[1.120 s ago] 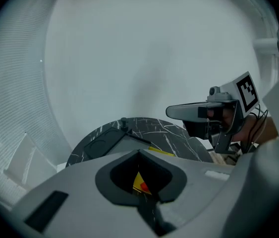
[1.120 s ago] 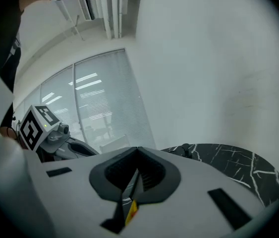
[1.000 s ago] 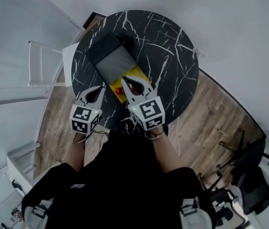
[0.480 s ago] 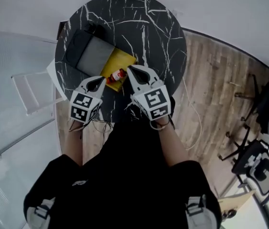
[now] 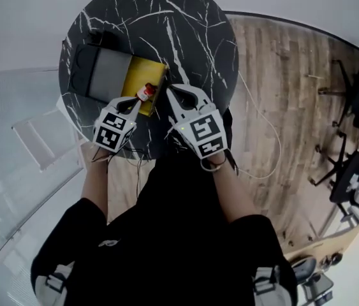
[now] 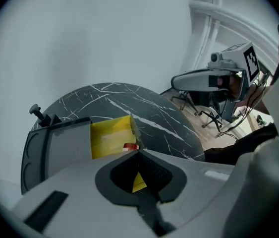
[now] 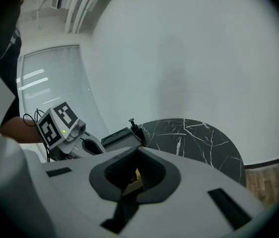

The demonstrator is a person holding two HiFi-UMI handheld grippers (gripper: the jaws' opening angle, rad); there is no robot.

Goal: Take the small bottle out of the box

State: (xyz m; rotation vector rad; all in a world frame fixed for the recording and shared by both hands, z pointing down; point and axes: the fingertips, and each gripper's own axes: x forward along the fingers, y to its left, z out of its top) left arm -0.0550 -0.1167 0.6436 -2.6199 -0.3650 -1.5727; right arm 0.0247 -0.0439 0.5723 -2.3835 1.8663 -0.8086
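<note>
The small red-capped bottle (image 5: 146, 92) lies in the yellow-floored black box (image 5: 142, 74), at one o'clock just off the closed left gripper (image 6: 139, 151), with the closed, empty right gripper (image 7: 138, 149) at the bottle's three o'clock.

Readable txt: nothing is reading clearly from where I'm standing.
L marker cube (image 5: 114, 131): is showing a b/w square code pattern only, no letters or nos.
R marker cube (image 5: 203, 134): is showing the same sort of b/w code, w/ a different pattern.
small bottle (image 5: 146, 92): is showing a red & white label, but the print is coming out too small to read.
Shirt chest mark (image 5: 107, 242): pale logo, blurring out, not legible.
</note>
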